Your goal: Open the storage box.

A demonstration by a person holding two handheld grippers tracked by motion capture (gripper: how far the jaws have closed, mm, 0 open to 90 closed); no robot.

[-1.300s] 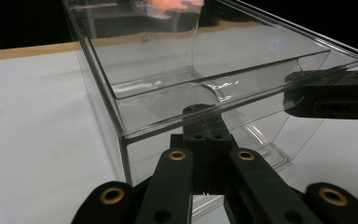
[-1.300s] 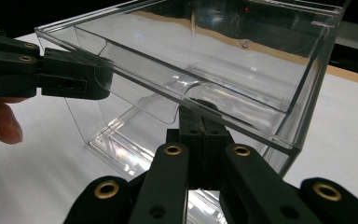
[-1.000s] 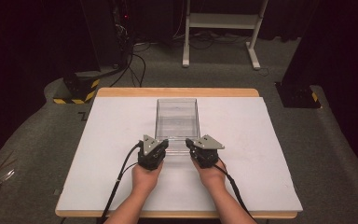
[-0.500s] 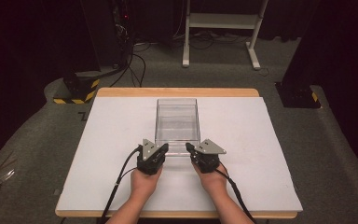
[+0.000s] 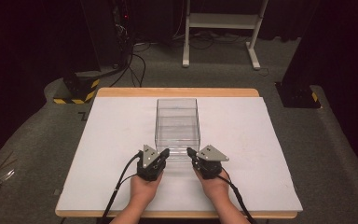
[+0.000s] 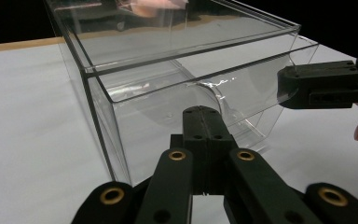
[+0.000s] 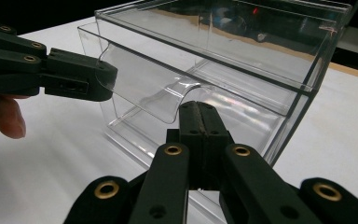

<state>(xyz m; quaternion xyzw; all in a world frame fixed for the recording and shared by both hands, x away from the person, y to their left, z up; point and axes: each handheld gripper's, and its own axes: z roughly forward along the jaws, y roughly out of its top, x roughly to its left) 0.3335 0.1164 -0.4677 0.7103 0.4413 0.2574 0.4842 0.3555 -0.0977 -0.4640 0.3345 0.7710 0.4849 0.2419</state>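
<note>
We see a glossy, clear plastic box (image 5: pixel 177 122) on a matt white sheet (image 5: pixel 112 154) over a smooth wooden table (image 5: pixel 177 92); floor carpet (image 5: pixel 42 140) looks rough.

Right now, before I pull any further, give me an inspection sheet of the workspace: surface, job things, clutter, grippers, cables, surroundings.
Surface: white sheet over a wood-edged table, flat.
Job's things: clear plastic drawer box at mid-table; its clear drawer stands slid out a little toward the person, nothing seen inside.
Clutter: nothing seen on the sheet.
Grippers: left gripper and right gripper sit at the drawer's front, one on each side; in its own view each has its jaws closed together, with nothing visibly between them.
Cables: one trails from each gripper back over the table's near edge.
Surroundings: grey carpet, white stand, yellow-and-black striped base, dark background.
</note>
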